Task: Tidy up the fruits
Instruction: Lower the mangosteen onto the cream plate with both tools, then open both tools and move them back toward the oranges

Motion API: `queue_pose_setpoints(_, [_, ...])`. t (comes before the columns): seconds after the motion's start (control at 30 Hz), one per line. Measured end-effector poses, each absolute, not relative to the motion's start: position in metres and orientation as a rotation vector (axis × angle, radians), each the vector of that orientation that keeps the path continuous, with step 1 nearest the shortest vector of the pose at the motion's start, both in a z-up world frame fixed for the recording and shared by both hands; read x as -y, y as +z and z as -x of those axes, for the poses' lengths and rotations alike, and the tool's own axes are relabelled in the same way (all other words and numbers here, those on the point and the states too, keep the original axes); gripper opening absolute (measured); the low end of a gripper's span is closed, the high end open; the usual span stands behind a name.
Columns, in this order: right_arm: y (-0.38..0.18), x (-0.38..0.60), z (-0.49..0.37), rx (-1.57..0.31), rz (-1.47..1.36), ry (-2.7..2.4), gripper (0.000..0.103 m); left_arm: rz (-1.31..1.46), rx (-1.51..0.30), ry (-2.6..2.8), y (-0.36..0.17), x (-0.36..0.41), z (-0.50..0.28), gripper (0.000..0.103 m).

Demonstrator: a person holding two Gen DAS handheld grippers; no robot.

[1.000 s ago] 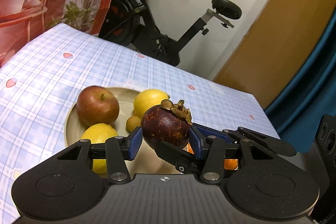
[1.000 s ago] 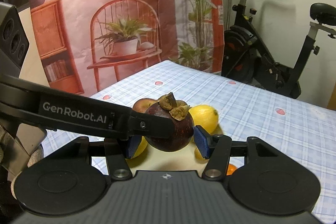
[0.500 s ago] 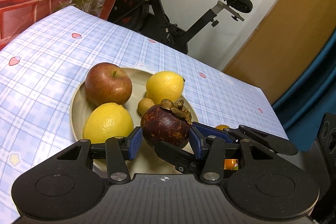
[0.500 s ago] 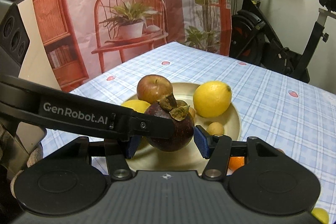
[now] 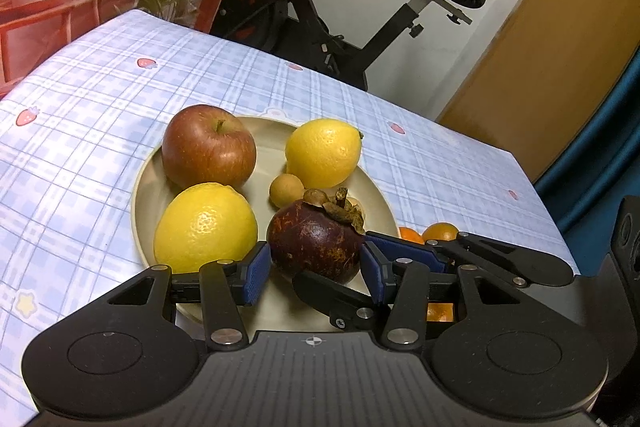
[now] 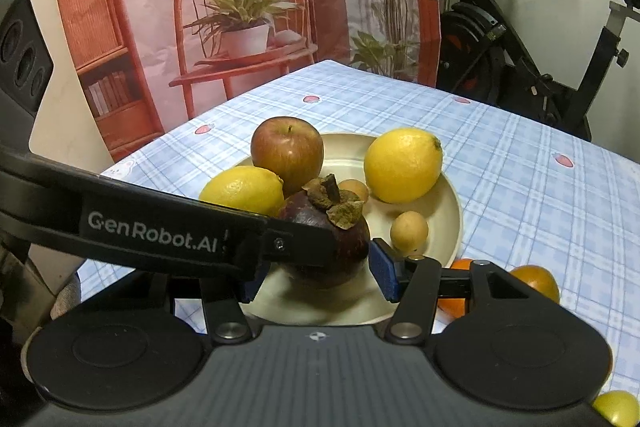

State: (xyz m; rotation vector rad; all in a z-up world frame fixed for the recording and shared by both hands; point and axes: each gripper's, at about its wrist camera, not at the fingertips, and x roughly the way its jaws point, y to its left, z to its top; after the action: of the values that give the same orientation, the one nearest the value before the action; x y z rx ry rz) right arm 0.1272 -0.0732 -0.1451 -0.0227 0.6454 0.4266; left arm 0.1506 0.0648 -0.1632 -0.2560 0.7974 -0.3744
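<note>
- Mangosteen (image 5: 315, 247): dark purple, round, with a dry woody cap and stem on top. Judged firm-shelled and moderately heavy; the smooth rind could roll or slip under a light pinch. Best hold is across the widest part, below the cap, and the cap itself looks brittle.
- Position: the mangosteen sits over the near part of the plate (image 5: 384, 211). Whether it rests on the plate or hangs just above it, I cannot tell.
- Left gripper (image 5: 316, 269): blue pads spread to about the fruit's width, flanking it left and right. Pads look touching or very nearly so; a firm squeeze cannot be confirmed.
- Right gripper (image 6: 320, 273): pads likewise straddle the same fruit. Its right pad stands just off the skin; the left side is hidden behind the other gripper's finger. Grip unclear.
- Already on the plate: apple (image 5: 208, 146), two lemons (image 5: 205, 227) (image 5: 323, 153), two small tan fruits (image 6: 409, 230).
- Oranges (image 6: 535, 282) lie on the tablecloth (image 5: 100, 115) just beside the plate, not yet sorted.
</note>
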Motion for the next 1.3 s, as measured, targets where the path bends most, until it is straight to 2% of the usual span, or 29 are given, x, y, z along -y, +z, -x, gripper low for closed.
queue_pose_setpoints(0.3, [-0.141, 0.074, -0.118, -0.63, 0.044, 0.423, 0.06, 0.223, -0.72, -0.356, -0.149, -0.054, -0.138, 0.058])
queue_pose_setpoints(1.3, [-0.118, 0.207, -0.054, -0.438, -0.157, 0.152, 0.061, 0.087, -0.62, -0.371, -0.117, 0.018, -0.129, 0.058])
